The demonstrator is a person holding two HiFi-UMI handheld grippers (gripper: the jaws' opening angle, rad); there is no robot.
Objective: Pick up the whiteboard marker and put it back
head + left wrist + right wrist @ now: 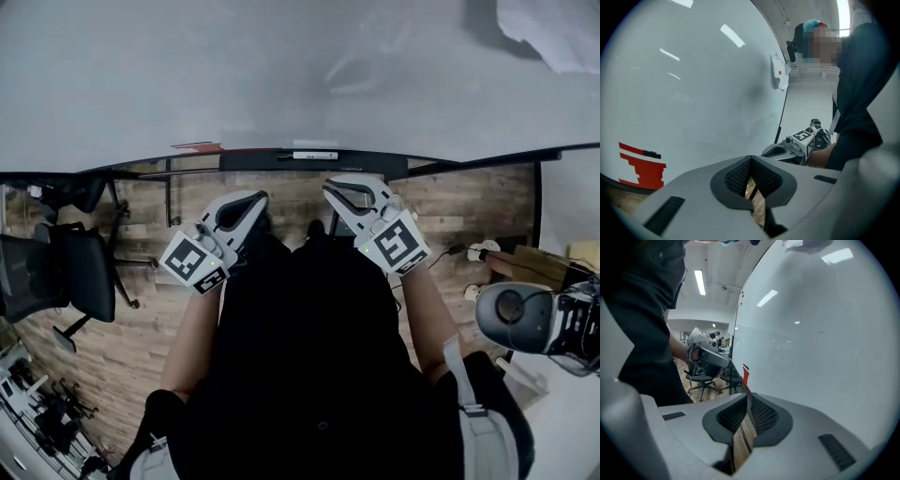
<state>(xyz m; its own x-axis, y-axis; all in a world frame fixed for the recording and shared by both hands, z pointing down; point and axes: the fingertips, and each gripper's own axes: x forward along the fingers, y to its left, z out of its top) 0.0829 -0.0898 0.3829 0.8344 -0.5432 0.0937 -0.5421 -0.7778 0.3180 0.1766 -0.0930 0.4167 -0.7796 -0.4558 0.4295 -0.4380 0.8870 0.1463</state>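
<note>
A large whiteboard point(281, 75) fills the upper part of the head view. On its bottom ledge point(281, 161) lies a slim white pen-like object point(314, 155), which looks like the whiteboard marker. A red item point(197, 146) sits on the ledge further left. My left gripper point(253, 200) and right gripper point(336, 187) hang side by side below the ledge, close to my body, tips toward the board. Both are shut with nothing between the jaws. In the left gripper view my left gripper point(751, 161) faces the board with the right gripper point(780, 151) beside it. The marker is hidden in both gripper views.
A white cloth point(553, 33) hangs at the board's upper right. A black office chair point(80, 267) stands on the wooden floor point(131, 347) to the left. A grey camera-like device point(525, 319) and cables sit at the right. A red stepped mark point(640, 164) shows low on the board.
</note>
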